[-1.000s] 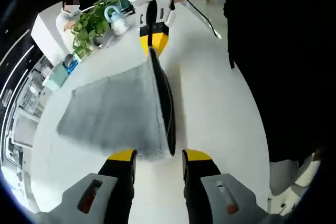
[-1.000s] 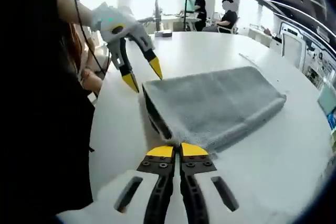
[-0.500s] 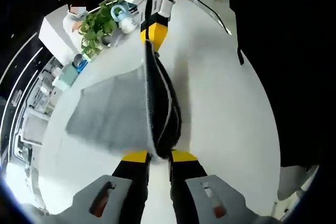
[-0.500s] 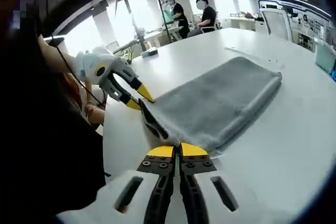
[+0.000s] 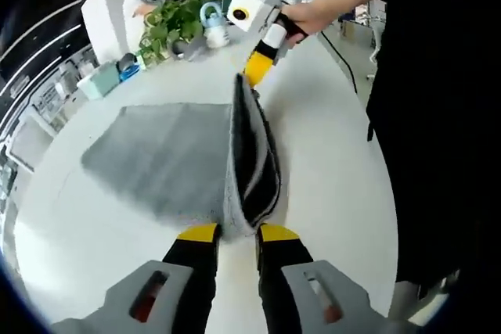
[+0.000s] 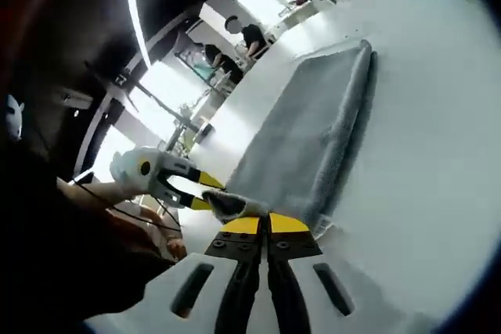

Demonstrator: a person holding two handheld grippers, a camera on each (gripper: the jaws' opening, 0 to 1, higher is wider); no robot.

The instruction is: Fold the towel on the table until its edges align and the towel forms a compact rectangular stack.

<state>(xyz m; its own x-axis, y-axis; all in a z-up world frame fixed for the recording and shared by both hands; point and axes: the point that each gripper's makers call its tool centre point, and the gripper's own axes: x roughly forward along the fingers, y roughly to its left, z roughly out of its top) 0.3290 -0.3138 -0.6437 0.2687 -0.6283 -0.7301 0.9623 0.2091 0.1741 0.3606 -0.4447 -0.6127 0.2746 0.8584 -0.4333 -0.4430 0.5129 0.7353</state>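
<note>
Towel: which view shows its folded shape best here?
The left gripper view: the towel lies spread across the white table, its raised near edge gaping open between the left gripper and right gripper. The right gripper view shows the towel foreshortened, tilted with the camera, its near corner at the closed jaws.

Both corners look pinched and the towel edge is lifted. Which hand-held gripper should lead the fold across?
Neither alone, I'd judge. The left hand-held gripper and the right hand-held gripper each pinch one corner of the towel at its raised edge, so both should carry it over together toward the far edge.
</note>
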